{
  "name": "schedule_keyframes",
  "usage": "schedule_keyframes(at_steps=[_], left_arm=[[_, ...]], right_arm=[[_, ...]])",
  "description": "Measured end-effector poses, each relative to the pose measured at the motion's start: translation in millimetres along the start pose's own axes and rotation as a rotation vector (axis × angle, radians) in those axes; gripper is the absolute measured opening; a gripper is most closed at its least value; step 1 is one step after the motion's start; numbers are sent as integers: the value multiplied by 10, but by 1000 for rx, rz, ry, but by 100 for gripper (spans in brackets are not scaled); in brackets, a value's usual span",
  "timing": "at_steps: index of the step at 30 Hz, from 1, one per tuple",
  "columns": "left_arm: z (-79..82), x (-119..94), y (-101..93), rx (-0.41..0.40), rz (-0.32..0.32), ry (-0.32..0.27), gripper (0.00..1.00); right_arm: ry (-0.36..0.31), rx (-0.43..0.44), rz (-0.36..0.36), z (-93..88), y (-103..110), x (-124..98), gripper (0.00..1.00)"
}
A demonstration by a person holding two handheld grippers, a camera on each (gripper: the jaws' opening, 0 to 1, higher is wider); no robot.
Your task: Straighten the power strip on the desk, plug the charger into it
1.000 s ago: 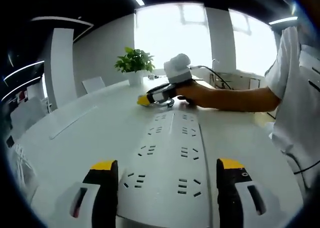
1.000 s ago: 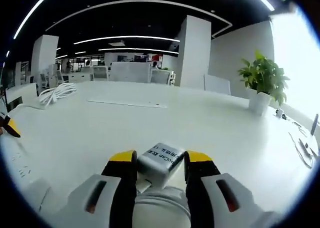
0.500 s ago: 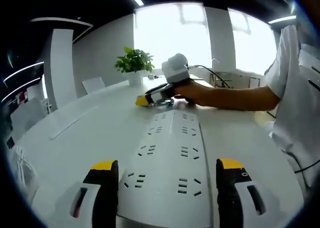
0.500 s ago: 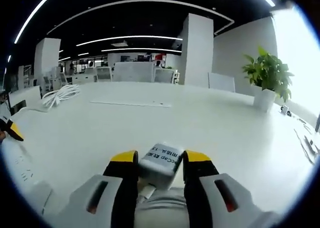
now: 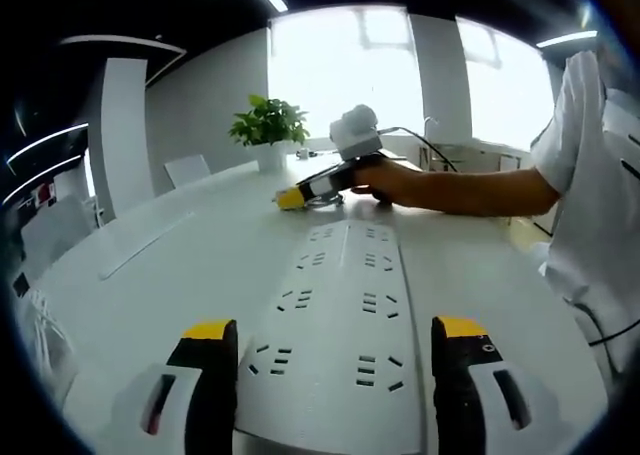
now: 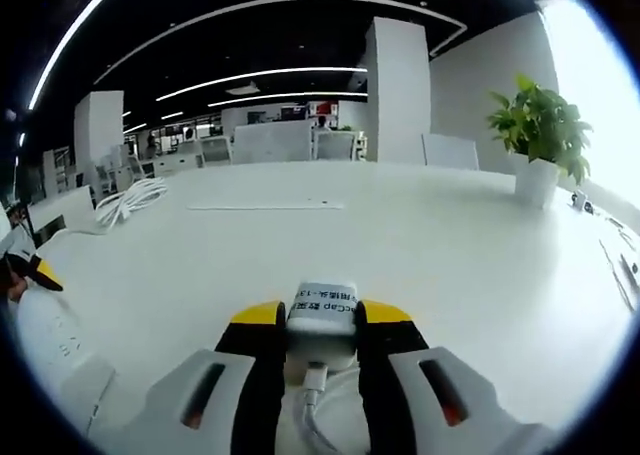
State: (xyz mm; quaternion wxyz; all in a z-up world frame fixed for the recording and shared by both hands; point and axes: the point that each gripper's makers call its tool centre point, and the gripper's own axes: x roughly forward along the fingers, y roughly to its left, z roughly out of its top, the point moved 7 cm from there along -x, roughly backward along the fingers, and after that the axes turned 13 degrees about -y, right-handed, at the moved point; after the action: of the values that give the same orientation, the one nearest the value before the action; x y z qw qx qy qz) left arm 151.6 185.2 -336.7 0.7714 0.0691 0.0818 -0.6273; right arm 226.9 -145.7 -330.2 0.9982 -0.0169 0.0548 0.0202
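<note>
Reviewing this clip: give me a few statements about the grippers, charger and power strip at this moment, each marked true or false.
1. The right gripper is shut on the charger. True.
2. The charger is already plugged into the power strip. False: it is held between the jaws, away from the sockets.
3. The left gripper is open, a jaw on each side of the power strip. True.
4. A potted plant stands on the power strip. False: it stands on the desk, far from it.
</note>
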Motion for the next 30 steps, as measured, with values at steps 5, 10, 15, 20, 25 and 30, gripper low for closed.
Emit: schedule_keyframes(at_steps=[5,10,15,20,25,30], left_arm=[[2,-5,3,-2,0,0,80],[-3,-4,2,4,0,4,80],[-5,2,-10,15,3,14,81],[-2,4,-16,15,4,17,80],[7,7,-24,13,1,14,80],[11,12,-27,14,2,15,81]], right_arm=[[-26,34,23,67,23,-42,27],[7,119,68,59,24,-143,27],[27,136,86,152,-18,-278,27],[97,203,206,332,62,-490,27],[169,203,294,509,183,-666,27],[223,190,380,726,355,-818,27]])
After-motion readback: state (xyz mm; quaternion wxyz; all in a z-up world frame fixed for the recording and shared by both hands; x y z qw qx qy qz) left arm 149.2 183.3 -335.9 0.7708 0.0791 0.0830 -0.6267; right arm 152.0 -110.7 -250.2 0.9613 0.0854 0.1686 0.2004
